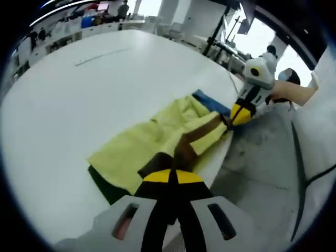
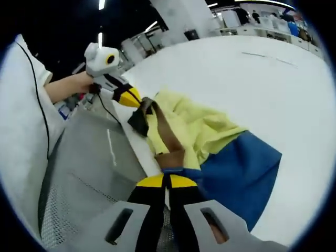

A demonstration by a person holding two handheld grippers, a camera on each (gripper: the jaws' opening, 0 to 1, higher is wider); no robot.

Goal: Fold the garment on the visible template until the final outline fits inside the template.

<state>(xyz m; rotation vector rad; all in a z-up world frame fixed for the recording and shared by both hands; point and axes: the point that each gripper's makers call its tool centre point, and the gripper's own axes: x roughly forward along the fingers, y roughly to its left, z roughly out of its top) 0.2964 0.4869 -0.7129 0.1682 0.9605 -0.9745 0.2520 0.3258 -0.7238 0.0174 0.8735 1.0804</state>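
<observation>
Pinching opposite ends of the yellow garment (image 1: 157, 139) at the table (image 1: 79, 105) edge, seemingly, both grippers' fingers closed.

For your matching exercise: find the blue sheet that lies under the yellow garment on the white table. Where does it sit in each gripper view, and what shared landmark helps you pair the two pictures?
Left gripper view: the blue sheet is a small strip right of centre, peeking from under the garment's far end, beside the right gripper.
Right gripper view: it is a broad patch at lower right, beside that view's own jaws.
Shared landmark: the yellow fabric garment with brown bands, at the edge of the white table.
</observation>
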